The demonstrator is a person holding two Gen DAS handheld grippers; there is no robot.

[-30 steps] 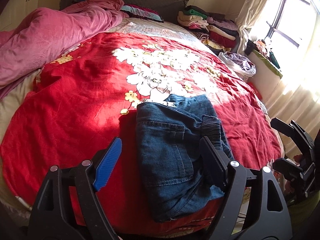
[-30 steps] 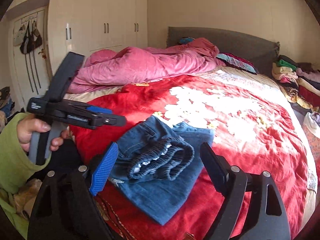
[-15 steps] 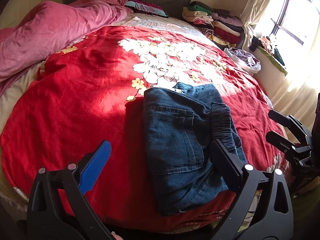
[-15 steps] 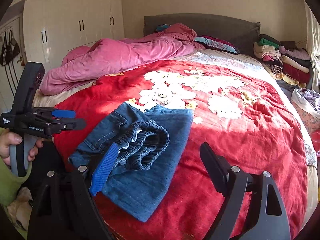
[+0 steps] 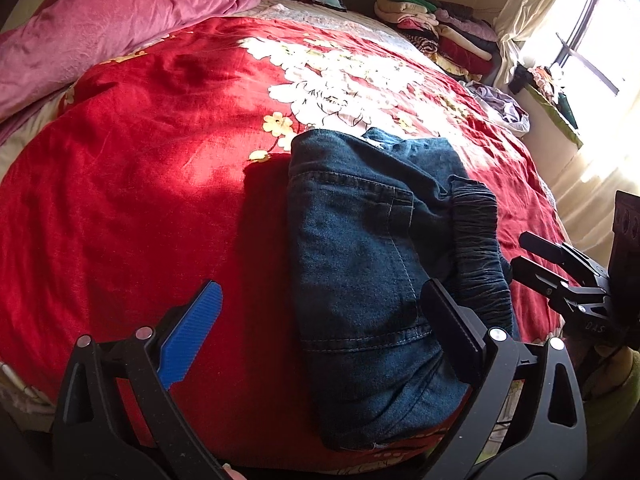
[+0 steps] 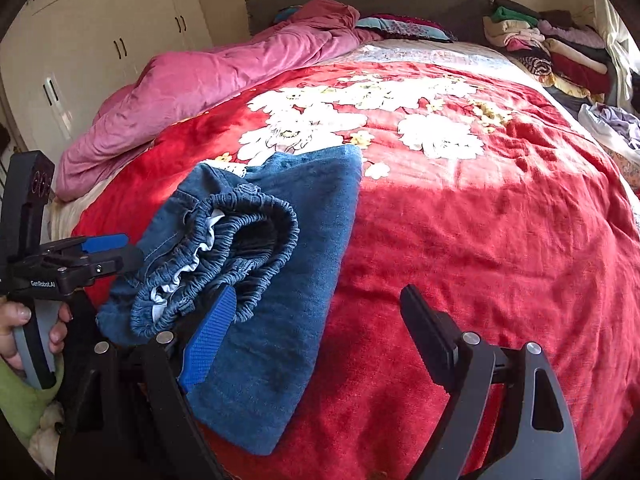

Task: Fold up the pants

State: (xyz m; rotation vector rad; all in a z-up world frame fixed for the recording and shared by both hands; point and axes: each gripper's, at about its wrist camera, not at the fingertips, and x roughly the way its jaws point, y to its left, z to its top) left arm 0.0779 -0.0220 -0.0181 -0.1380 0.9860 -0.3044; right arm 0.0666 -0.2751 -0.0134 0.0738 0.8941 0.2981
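Dark blue denim pants (image 5: 372, 264) lie folded in a thick bundle near the front edge of the red flowered bedspread (image 5: 132, 184). The gathered elastic waistband (image 6: 224, 256) sits on top, facing the right wrist camera. My left gripper (image 5: 320, 312) is open wide just above the bundle's near end, its black finger (image 5: 452, 332) over the denim and the blue pad (image 5: 192, 336) over bare bedspread. My right gripper (image 6: 316, 320) is open too, with its blue pad (image 6: 212, 332) beside the waistband. Neither pad presses on the cloth. A hand (image 6: 16, 332) holds the left gripper (image 6: 92, 256).
A crumpled pink duvet (image 5: 120, 28) fills the bed's far left. Stacked folded clothes (image 5: 436, 32) stand at the far right corner by the grey headboard (image 6: 360, 4). A basket of laundry (image 5: 504, 108), a curtain and a window are right of the bed; white wardrobes (image 6: 100, 48) stand left.
Both grippers have sunk closer to the bed and the pants. The left jaws have spread wider. The right gripper has rolled and swung so the pants now lie at its left finger.
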